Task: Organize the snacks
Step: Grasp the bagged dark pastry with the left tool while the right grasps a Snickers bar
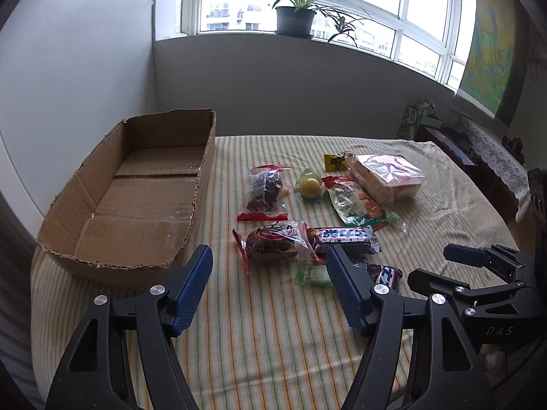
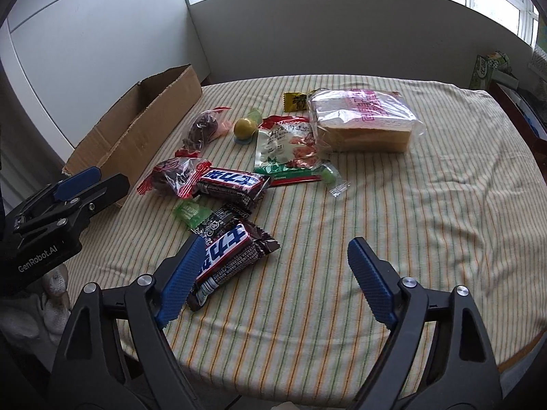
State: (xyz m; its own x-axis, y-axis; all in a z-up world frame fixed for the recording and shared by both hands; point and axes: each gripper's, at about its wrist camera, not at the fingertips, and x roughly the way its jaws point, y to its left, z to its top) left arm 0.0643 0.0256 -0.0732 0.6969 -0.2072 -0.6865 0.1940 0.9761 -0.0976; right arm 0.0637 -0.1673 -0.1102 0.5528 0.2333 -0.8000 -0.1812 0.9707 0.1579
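Note:
Several wrapped snacks lie on the striped tablecloth [image 1: 273,324]: a bagged bread loaf [image 1: 386,177], a dark chocolate bar [image 1: 342,239], a red-wrapped brown cake [image 1: 273,242], a packet of dates [image 1: 265,189] and a yellow jelly cup [image 1: 309,188]. An empty cardboard box [image 1: 201,184] stands to their left. My left gripper [image 1: 268,256] hovers open in front of the cake, nothing between its fingers. My right gripper [image 2: 277,242] is open low over the cloth. A second chocolate bar [image 2: 225,259] lies by its left finger [image 2: 177,280], not gripped.
A white, green and red packet [image 2: 283,147], a green candy [image 2: 189,212] and a small yellow packet [image 2: 294,100] also lie among the snacks. A potted plant [image 1: 295,17] stands on the windowsill. A dark cabinet with a lace cover [image 1: 489,147] flanks the table's right.

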